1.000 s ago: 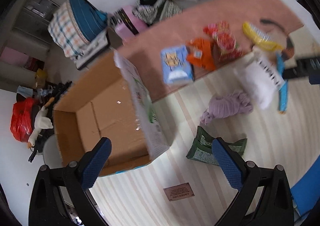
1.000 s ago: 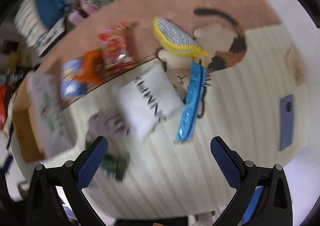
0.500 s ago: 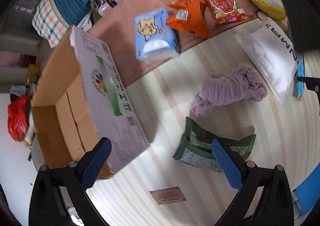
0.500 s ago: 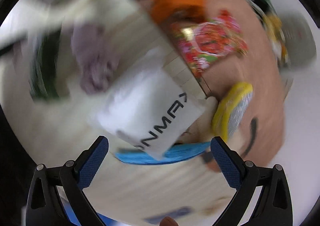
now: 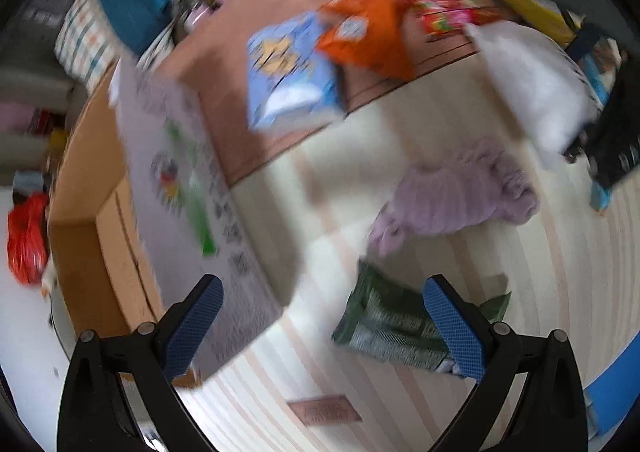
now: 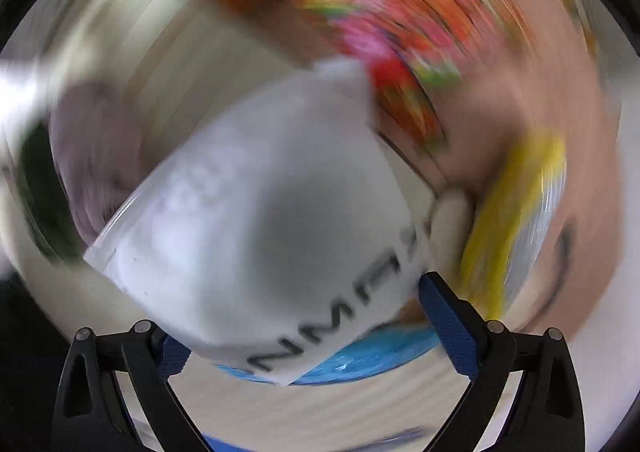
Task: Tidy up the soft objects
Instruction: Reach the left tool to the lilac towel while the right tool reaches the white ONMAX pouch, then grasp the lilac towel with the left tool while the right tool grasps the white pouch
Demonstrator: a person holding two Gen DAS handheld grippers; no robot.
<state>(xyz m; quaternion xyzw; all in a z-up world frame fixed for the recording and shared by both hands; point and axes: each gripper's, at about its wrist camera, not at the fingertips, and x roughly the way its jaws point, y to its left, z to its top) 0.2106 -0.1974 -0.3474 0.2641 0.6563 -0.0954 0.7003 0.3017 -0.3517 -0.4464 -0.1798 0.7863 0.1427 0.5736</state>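
My left gripper (image 5: 320, 316) is open and empty above a striped mat, between an open cardboard box (image 5: 100, 212) on the left and a dark green packet (image 5: 392, 328) near its right finger. A lilac cloth (image 5: 460, 196), a blue tissue pack (image 5: 288, 76), an orange packet (image 5: 368, 32) and a red snack bag (image 5: 432, 0) lie beyond. My right gripper (image 6: 304, 316) is open, its fingers on either side of a white soft pack with black letters (image 6: 260, 220), also in the left wrist view (image 5: 532, 88). The right view is blurred.
A yellow-and-silver packet (image 6: 516, 220) and a blue packet (image 6: 372, 356) lie beside the white pack. A pink-brown rug (image 5: 280, 12) lies under the far packets. Folded cloths (image 5: 104, 24) and a red bag (image 5: 26, 236) lie outside the box.
My right gripper has swung round and dropped close onto the white pack, which now fills its view. My left gripper has moved a little nearer the mat and the green packet.
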